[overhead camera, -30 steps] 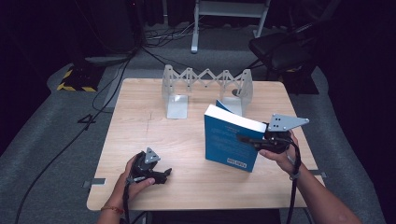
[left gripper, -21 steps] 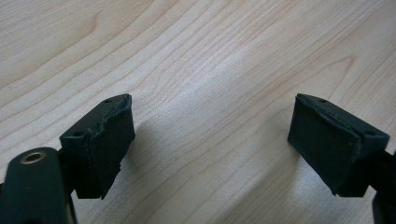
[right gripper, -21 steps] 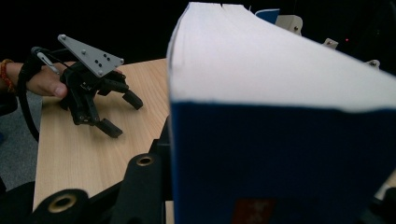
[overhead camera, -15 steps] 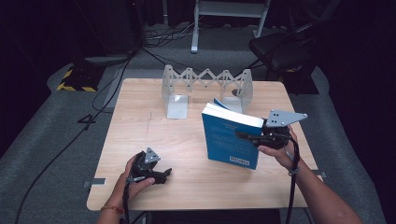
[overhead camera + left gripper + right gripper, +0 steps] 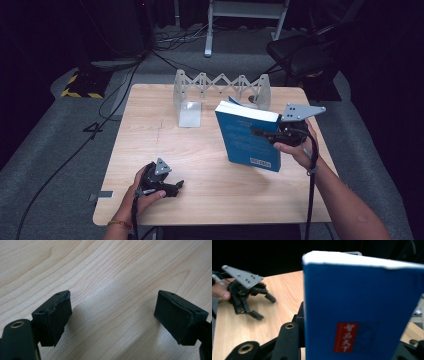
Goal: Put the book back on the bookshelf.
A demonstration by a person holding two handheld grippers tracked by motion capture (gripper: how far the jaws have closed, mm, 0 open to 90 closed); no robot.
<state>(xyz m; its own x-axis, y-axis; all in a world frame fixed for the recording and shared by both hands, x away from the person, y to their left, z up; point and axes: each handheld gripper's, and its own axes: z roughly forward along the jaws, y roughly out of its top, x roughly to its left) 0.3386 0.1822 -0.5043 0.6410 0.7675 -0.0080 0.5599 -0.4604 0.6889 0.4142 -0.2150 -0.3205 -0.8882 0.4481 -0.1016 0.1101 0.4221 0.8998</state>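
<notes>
A blue paperback book stands upright, slightly tilted, at the right of the wooden table. My right gripper is shut on its right edge, with a grey plate on top. In the right gripper view the book's cover with a red label stands close up between the black jaws. My left gripper rests low near the table's front left, held in a hand. In the left gripper view it is open over bare wood with nothing between its pads. It also appears far off in the right gripper view.
A grey metal accordion book rack stands at the back of the table, with another blue object just in front of it. A dark chair sits beyond the table's back right corner. Cables lie on the grey floor at left.
The right gripper has lifted the book a little and drawn it slightly back, standing it more upright. The left gripper has stayed put.
</notes>
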